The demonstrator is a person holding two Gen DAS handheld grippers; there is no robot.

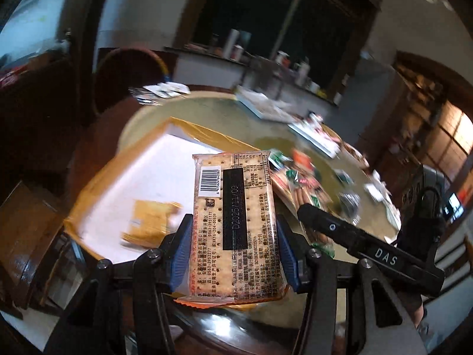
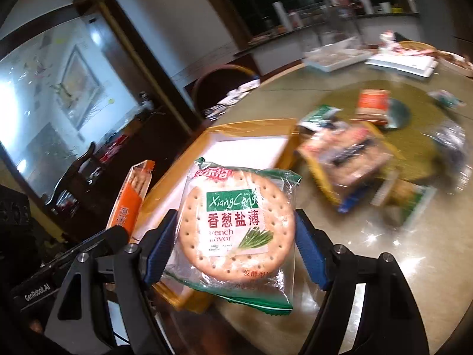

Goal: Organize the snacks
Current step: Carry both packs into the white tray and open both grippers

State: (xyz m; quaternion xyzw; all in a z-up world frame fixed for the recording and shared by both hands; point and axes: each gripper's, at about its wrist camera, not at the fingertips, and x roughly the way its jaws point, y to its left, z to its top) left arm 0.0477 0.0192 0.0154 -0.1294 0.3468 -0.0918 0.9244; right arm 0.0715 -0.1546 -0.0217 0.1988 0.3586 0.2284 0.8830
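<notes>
My left gripper (image 1: 233,219) is shut on a rectangular pack of square crackers (image 1: 230,183), back side up with a barcode, held above the box. In the right wrist view the same pack (image 2: 130,201) shows edge-on at the left, in orange wrap. My right gripper (image 2: 236,213) is shut on a round cracker pack (image 2: 236,236) with a green and clear wrapper, its blue pads at both sides. One black finger (image 1: 369,245) of the right gripper reaches in beside the left one. Below lies a tan cardboard box (image 1: 97,177) with a white floor and one yellow pack (image 1: 150,222) inside.
The box (image 2: 224,127) sits at the near edge of a round glass-topped table (image 2: 384,266). A loose pile of snack packs (image 2: 348,153) lies beside it, including sausages (image 1: 307,201). White trays (image 2: 334,56) stand at the far side. A dark wooden chair (image 1: 127,74) is behind the table.
</notes>
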